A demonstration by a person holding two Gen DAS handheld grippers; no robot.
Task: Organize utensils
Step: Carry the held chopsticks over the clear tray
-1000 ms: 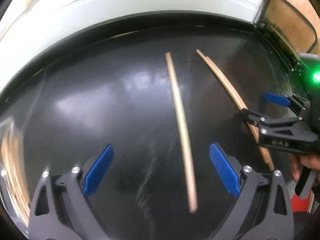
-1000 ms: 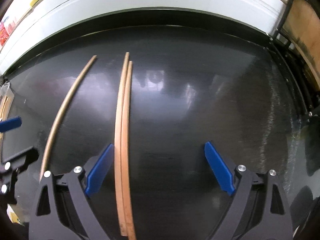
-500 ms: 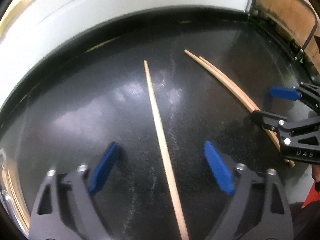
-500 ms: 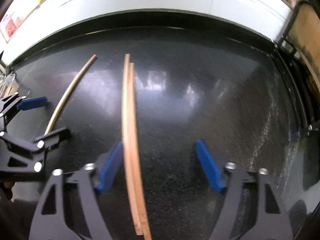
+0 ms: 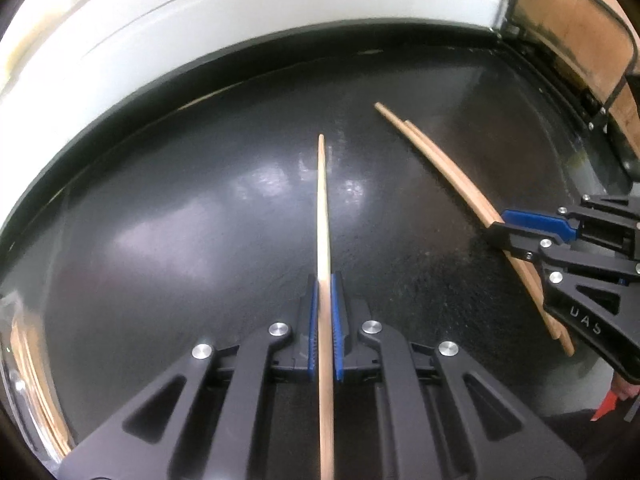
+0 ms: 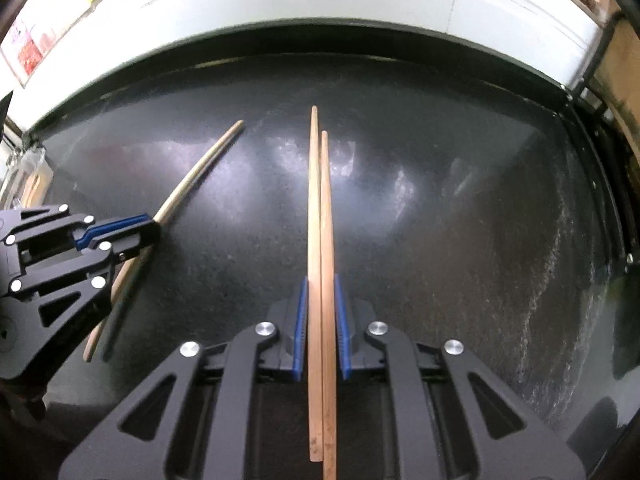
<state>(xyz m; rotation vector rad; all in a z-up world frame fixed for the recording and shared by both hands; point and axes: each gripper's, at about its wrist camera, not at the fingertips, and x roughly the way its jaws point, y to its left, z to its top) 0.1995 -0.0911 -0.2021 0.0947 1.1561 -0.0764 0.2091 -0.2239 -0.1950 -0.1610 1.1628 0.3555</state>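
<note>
Left wrist view: the left gripper (image 5: 325,328) has just closed its fingers on one chopstick (image 5: 323,216) over the dark bench (image 5: 180,240).

Right wrist view: the right gripper (image 6: 321,328) has just squeezed shut on two chopsticks (image 6: 319,216), side by side.

glossy black desk (image 6: 460,208) with soft light reflections, white wall (image 6: 320,4) along its far edge, black wire frame (image 5: 616,80) against brown board at far right
</note>
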